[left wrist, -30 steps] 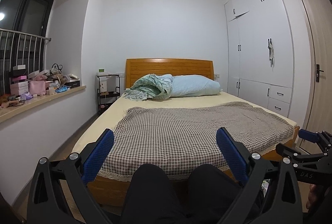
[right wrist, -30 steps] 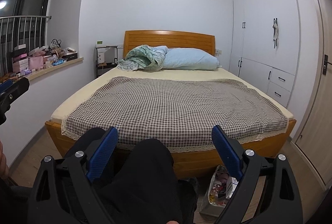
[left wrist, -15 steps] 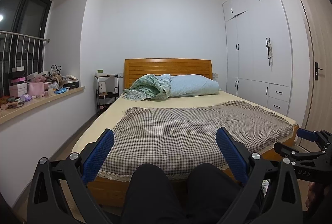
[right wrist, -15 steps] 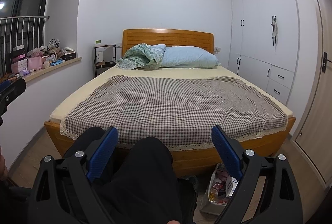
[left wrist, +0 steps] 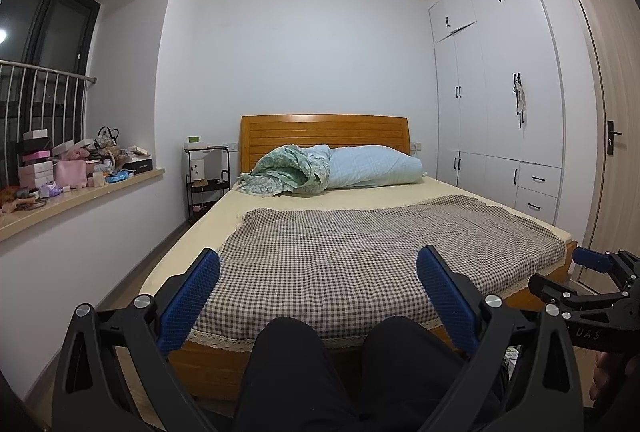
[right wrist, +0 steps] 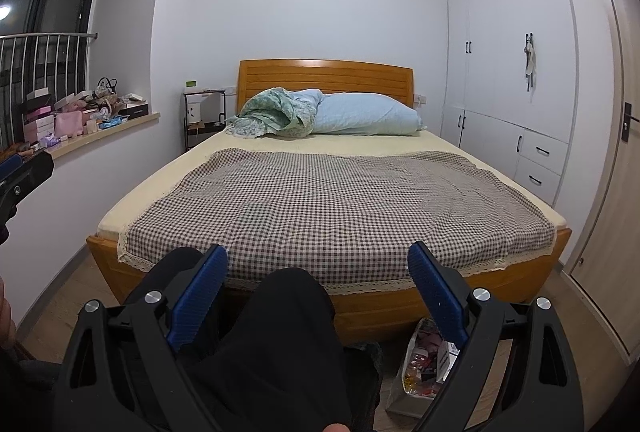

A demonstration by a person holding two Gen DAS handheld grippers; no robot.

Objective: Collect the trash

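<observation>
Both the left hand-held gripper [left wrist: 318, 290] and the right hand-held gripper [right wrist: 318, 286] gape wide, holding nothing, above the person's knees [right wrist: 288, 316]. A trash-filled bag [right wrist: 420, 364] sits on the floor at the bed's [right wrist: 328, 200] foot; reaching it means lowering rightward.

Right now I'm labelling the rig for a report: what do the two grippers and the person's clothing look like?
Both the left gripper and right gripper have black frames, silver bolts and blue textured finger pads. White lettering marks the right one's side. The person wears black trousers.
</observation>
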